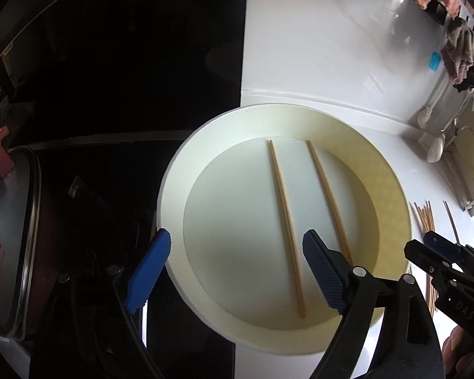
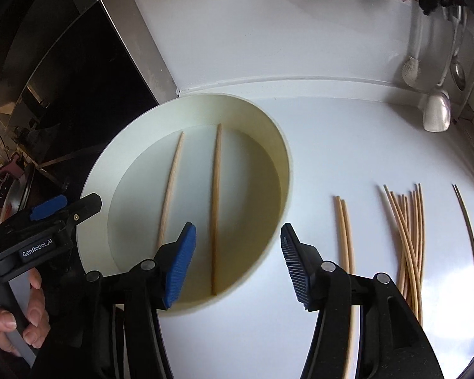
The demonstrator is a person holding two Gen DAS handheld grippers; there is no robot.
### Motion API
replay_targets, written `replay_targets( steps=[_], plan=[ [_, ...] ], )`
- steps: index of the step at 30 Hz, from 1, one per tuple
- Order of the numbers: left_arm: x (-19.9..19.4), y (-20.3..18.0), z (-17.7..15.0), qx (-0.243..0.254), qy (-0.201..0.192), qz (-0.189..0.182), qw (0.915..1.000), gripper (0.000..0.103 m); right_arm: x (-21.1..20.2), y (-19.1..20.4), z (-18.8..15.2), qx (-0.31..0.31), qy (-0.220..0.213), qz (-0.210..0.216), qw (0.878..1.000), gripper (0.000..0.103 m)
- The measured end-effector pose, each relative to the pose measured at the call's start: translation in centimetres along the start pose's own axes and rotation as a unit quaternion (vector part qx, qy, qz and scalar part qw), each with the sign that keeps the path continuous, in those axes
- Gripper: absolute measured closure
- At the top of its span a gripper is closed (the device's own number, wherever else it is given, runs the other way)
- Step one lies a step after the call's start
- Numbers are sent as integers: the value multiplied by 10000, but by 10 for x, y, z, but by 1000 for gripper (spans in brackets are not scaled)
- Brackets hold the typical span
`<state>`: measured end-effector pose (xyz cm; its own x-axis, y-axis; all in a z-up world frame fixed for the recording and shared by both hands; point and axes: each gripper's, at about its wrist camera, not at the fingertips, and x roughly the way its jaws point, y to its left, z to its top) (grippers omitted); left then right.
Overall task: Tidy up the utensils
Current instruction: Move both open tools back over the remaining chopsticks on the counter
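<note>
Both my grippers hung empty: left gripper (image 1: 237, 271) spread wide, right gripper (image 2: 238, 263) parted, nothing between pads. Two chopsticks (image 1: 286, 221) lay apart in bowl (image 1: 173, 189); bundle (image 2: 409, 246), pair (image 2: 346, 237) (plus two dark ones) waited on counter (image 2: 331, 142). Risks I judged: thin sticks rolling from pinch, grabbing several from bundle, arms clashing, nudging bowl toward stove edge.

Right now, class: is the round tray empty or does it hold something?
Not empty: the round tray holds two chopsticks, lying flat and apart.
</note>
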<state>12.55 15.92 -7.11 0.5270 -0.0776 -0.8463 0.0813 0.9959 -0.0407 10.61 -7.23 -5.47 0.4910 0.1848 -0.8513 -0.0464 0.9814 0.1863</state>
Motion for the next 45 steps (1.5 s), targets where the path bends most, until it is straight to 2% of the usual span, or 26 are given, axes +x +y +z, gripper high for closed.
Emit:
replay_targets(
  steps=[3, 10, 12, 14, 17, 20, 23, 27, 32, 37, 41, 45],
  plan=[
    [-8, -15, -6, 110, -17, -19, 9999, 17, -16, -14, -12, 61, 30, -88, 9999, 43],
    [-32, -68, -21, 192, -191, -248, 9993, 14, -47, -63, -38, 209, 43, -272, 9994, 43],
    [-41, -90, -26, 240, -243, -309, 9989, 13, -64, -83, -50, 214, 12, -303, 9993, 42],
    [-47, -113, -31, 243, -307, -384, 9985, 6, -78, -106, -60, 222, -27, -339, 9992, 40],
    [-56, -146, -45, 101, -370, -556, 9977, 6, -95, -145, -74, 210, -52, -410, 9989, 40],
    [-58, -176, -61, -133, -236, -712, 9971, 6, -108, -186, -85, 245, -112, -449, 9986, 40],
    [-58, -202, -76, -266, -147, -629, 9976, 6, -117, -224, -96, 205, -134, -539, 9982, 40],
    [-61, -231, -92, -171, -155, -249, 9994, 6, -116, -264, -102, 111, -79, -600, 9981, 40],
    [-54, -243, -101, -72, 3, -83, 9999, 6, -115, -299, -105, 270, -133, -603, 9977, 40],
    [-24, -244, -109, -150, 38, 54, 9999, 6, -102, -316, -104, 380, -248, -627, 9970, 40],
    [-3, -242, -113, -189, -87, 231, 9995, 6, -83, -326, -105, 396, -369, -895, 9945, 40],
    [18, -236, -120, -265, -74, 157, 9995, 6, -66, -332, -102, 347, -431, -1126, 9921, 40]
  ],
)
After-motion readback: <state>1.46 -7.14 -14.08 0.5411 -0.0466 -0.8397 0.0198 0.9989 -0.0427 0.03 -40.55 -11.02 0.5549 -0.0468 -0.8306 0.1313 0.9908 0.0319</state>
